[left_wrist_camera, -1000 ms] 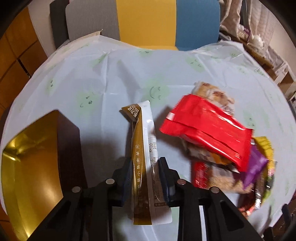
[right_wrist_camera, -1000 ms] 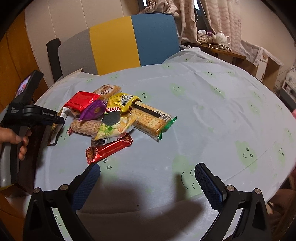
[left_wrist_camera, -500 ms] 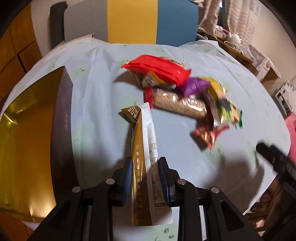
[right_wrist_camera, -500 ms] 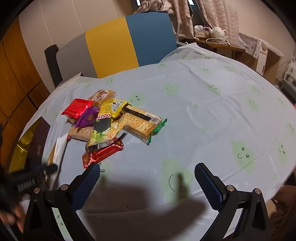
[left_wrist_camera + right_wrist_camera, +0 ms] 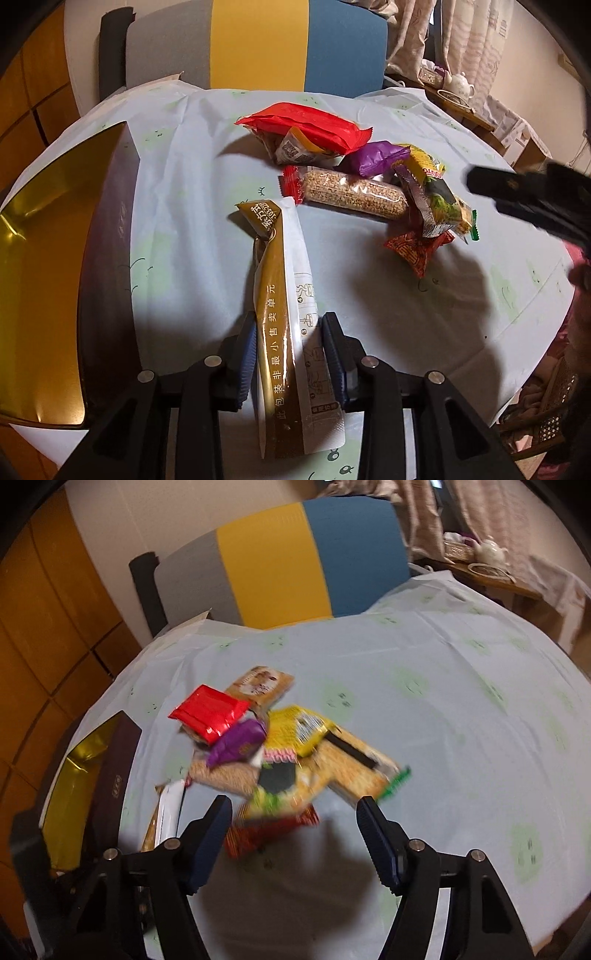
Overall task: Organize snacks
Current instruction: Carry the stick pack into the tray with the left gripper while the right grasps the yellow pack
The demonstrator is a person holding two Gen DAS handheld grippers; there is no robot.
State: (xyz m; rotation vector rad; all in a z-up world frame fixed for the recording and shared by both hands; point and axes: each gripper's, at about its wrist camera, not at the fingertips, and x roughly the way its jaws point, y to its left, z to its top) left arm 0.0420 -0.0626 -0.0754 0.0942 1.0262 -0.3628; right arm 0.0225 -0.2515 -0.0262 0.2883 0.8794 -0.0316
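Item: long gold-and-white sachet [image 5: 286, 317], long axis along left gripper [image 5: 288, 358], jaws just loosened, pads beside it. Gold box [image 5: 44, 266] lies leftward. Right gripper [image 5: 293, 834], half-open, narrowing, empty, nearer the snack pile [image 5: 280, 746].

I see a gold-and-white sachet [image 5: 284, 325] beside the gold-lined box [image 5: 40, 280], on pale-blue, green-smiley cloth [image 5: 192, 155].

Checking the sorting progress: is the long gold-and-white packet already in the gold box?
No, out. The gold-and-white packet lies on the tablecloth beside the gold box, between the left gripper's opening jaws.
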